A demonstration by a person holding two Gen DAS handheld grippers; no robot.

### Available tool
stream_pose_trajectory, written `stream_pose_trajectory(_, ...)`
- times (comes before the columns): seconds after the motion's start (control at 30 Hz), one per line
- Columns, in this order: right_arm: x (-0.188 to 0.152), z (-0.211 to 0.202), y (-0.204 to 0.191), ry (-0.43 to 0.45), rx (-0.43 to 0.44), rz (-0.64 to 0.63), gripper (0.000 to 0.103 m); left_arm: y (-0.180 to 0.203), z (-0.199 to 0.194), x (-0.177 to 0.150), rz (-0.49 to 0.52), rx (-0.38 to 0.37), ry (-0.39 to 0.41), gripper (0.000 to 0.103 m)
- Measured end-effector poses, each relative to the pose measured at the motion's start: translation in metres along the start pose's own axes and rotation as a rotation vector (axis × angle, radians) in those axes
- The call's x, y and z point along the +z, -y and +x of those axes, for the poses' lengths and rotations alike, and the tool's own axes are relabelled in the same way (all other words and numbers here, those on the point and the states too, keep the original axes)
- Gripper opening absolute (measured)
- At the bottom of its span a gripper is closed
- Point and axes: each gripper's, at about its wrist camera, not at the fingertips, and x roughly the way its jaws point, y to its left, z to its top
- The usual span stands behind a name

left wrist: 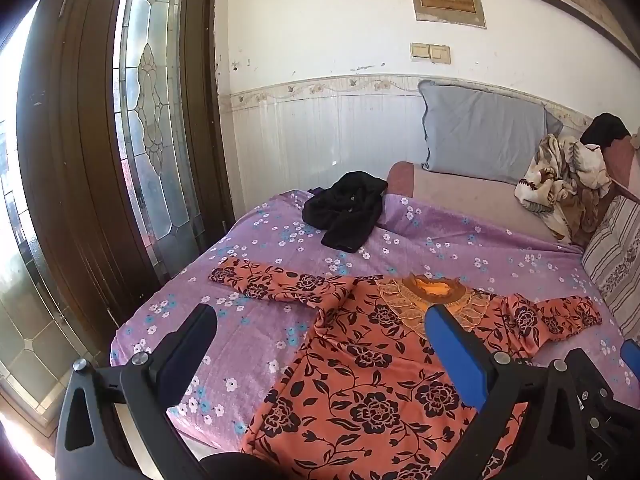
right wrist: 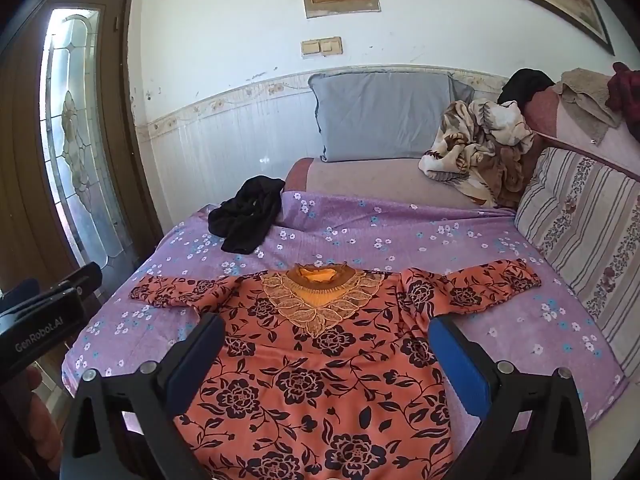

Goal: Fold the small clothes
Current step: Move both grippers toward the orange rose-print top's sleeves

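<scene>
Both cameras sit at the near edge of the bed (left wrist: 256, 240), each looking forward and slightly downward along its own fingers toward the far wall (right wrist: 240, 20). The left wrist view stands further left, taking in the glass door (left wrist: 156, 92) at close range. The right wrist view is centred over the orange floral top (right wrist: 320, 380). Shared field: the top, the purple sheet (right wrist: 380, 224), the black garment (left wrist: 344, 208), the grey pillow (right wrist: 380, 116) and the wall switches (left wrist: 430, 53).

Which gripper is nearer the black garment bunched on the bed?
Left, judging by both views. The left gripper hovers over the orange top's left side, on the black garment's side; the right gripper is over the top's middle.
</scene>
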Motion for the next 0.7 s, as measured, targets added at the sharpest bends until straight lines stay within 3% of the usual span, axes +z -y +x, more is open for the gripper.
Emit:
stream_pose_trajectory(0.27,0.000,-0.001,0.003,0.003,-0.007,0.010,0.103,-0.002,0.004,0.000,-0.003,0.017,0.013,0.103)
stream_pose_trajectory(0.5,0.000,0.002,0.006,-0.002,0.003,0.020,0.103,-0.023,0.001,0.005,-0.035,0.079,0.056,0.103)
stream_pose_trajectory(0.7,-0.003,0.005,-0.003,0.002,0.008,0.005,0.103,-0.035,0.003,0.004,-0.058,0.100,0.030,0.103)
